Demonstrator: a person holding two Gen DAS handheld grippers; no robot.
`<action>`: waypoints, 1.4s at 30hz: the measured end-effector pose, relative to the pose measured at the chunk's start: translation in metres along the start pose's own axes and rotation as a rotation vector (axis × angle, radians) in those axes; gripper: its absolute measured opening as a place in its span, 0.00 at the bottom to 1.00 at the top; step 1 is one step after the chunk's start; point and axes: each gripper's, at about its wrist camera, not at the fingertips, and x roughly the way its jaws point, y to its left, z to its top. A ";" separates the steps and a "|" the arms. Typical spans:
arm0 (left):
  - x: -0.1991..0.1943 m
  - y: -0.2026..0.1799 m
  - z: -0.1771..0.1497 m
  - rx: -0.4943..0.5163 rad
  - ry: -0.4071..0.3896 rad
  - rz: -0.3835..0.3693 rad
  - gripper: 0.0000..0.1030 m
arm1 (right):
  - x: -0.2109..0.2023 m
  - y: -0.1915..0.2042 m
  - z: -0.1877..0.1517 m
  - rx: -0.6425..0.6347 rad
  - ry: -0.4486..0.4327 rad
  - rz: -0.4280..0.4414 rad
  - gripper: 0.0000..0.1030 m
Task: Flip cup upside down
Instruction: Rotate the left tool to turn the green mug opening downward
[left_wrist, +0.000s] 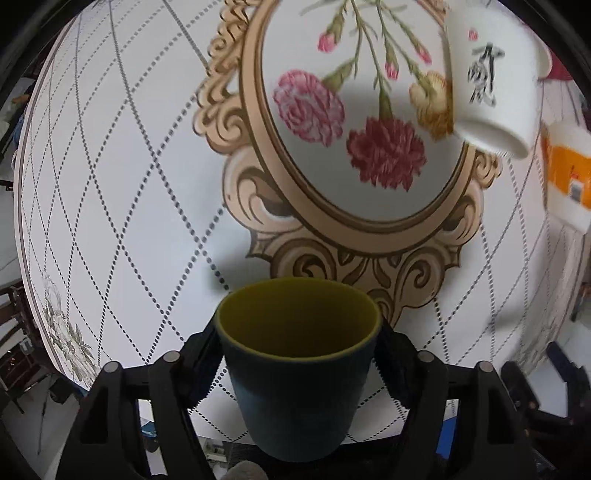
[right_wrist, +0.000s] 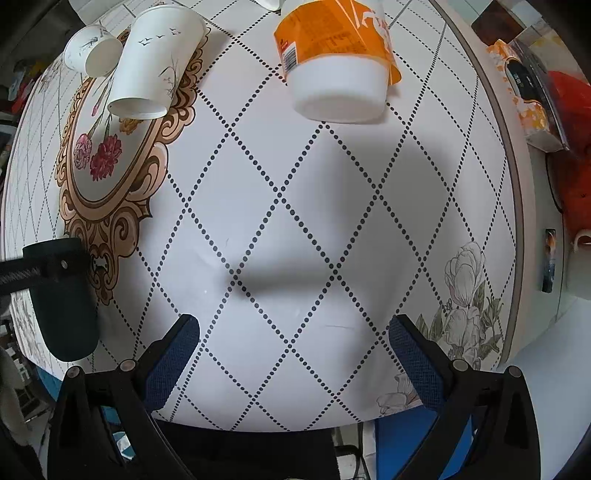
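Observation:
My left gripper (left_wrist: 297, 354) is shut on a dark blue cup with a yellow-green inside (left_wrist: 297, 369), held above the table with its mouth facing away from the camera. In the right wrist view the same cup (right_wrist: 64, 306) shows at the left edge, clamped by the left gripper's finger (right_wrist: 44, 269), near the table's front left rim. My right gripper (right_wrist: 293, 354) is open and empty above the table's near edge, with blue pads (right_wrist: 173, 354).
The round table (right_wrist: 295, 206) has a dotted diamond pattern and a floral medallion (left_wrist: 354, 122). A tall white paper cup (right_wrist: 155, 66), a small white cup (right_wrist: 90, 50) and an orange-labelled tub (right_wrist: 338, 62) stand upside down at the far side. Boxes (right_wrist: 528, 96) lie beyond the right rim.

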 end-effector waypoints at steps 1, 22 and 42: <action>-0.005 0.002 0.001 -0.002 -0.013 -0.005 0.74 | -0.001 0.000 -0.001 0.001 -0.002 -0.002 1.00; -0.091 0.086 -0.105 -0.097 -0.198 0.018 0.77 | -0.096 0.084 -0.042 -0.112 -0.110 0.125 1.00; -0.022 0.176 -0.123 -0.269 -0.185 0.048 0.91 | -0.081 0.237 -0.096 -1.429 -0.264 -0.497 1.00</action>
